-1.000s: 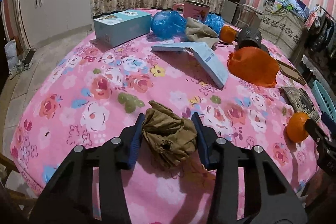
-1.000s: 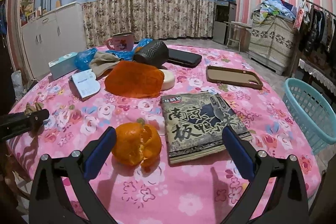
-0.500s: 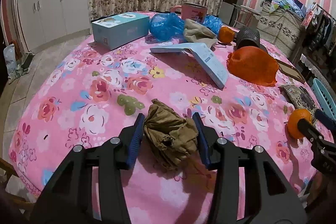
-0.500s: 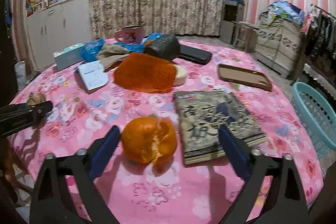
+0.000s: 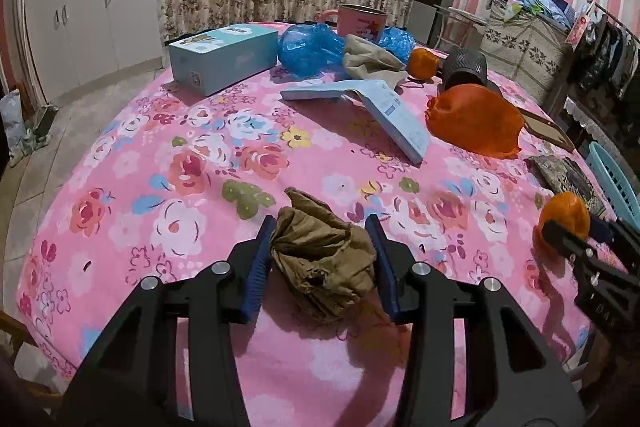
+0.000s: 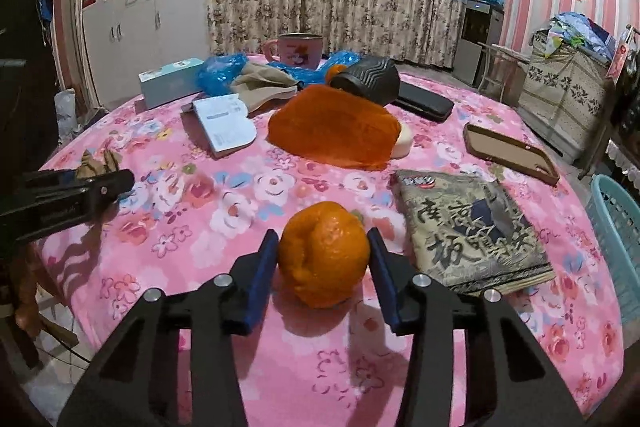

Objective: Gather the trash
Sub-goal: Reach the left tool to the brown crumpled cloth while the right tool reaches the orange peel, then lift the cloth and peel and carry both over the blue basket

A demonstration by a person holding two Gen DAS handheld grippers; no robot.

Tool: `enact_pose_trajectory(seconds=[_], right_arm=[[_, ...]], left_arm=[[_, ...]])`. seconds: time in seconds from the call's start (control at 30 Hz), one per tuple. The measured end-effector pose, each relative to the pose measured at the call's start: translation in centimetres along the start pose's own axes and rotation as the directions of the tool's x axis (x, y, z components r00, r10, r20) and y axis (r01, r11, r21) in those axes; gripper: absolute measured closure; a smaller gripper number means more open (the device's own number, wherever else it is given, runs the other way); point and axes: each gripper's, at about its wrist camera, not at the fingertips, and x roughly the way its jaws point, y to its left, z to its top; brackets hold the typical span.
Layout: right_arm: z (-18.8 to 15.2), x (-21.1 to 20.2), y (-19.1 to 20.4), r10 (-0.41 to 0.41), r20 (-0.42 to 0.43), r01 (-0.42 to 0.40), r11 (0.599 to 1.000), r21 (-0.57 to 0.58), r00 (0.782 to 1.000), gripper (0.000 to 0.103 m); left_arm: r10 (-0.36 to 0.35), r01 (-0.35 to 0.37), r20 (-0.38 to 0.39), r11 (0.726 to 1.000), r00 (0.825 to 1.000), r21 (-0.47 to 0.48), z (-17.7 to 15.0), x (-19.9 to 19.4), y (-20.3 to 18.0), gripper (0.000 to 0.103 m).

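Orange peel (image 6: 323, 254): between closing right gripper (image 6: 323, 259) pads, just left of book (image 6: 472, 227); left gripper (image 5: 322, 263) clamps brown paper wad (image 5: 320, 259).

Bare pink floral tablecloth (image 5: 168, 187) lies open ahead of the crumpled brown paper wad (image 5: 320, 255); beyond, a bent pale-blue booklet (image 5: 384, 103) and orange mesh bag (image 6: 336, 127) block passage.

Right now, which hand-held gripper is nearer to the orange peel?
Right. The right hand-held gripper is closing around the orange peel; the left hand-held gripper, across the table, holds crumpled brown paper.
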Motion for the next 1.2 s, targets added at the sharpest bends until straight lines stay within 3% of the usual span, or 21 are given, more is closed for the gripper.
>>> enact_pose_trajectory(seconds=[0.17, 0.37, 0.53, 0.77, 0.97, 1.2], right_arm=[[0.9, -0.6, -1.9, 0.0, 0.006, 0.0, 0.997, 0.071, 1.0, 0.059], [2.6, -3.6, -4.9, -0.007, 0.073, -0.004, 0.989, 0.148, 0.997, 0.059], [3.5, -6.3, -9.0, -0.03, 0.12, 0.004, 0.977, 0.211, 0.992, 0.059], [3.8, -9.7, -14.1, -0.103, 0.15, 0.065, 0.969, 0.24, 0.983, 0.059], [3.1, -11.5, -19.7, -0.195, 0.133, 0.147, 0.941, 0.304, 0.972, 0.059], [1.0, -12.4, -26.4, -0.325, 0.082, 0.274, 0.887, 0.372, 0.942, 0.059]], left_arm=[[-0.001, 0.001, -0.006, 1.0, 1.0, -0.003, 0.2, -0.1, -0.1, 0.062], [-0.013, 0.012, 0.013, 1.0, 1.0, 0.027, 1.1, -0.8, -1.4, 0.062], [-0.028, 0.024, 0.057, 0.997, 0.998, 0.069, 2.7, -2.4, -4.4, 0.062], [-0.12, 0.101, 0.139, 0.986, 0.983, 0.135, 6.4, -5.2, -10.4, 0.062], [-0.261, 0.218, 0.152, 0.943, 0.953, 0.253, 8.7, -6.1, -18.1, 0.062], [-0.365, 0.314, 0.088, 0.882, 0.927, 0.352, 9.0, -3.8, -27.2, 0.062]])
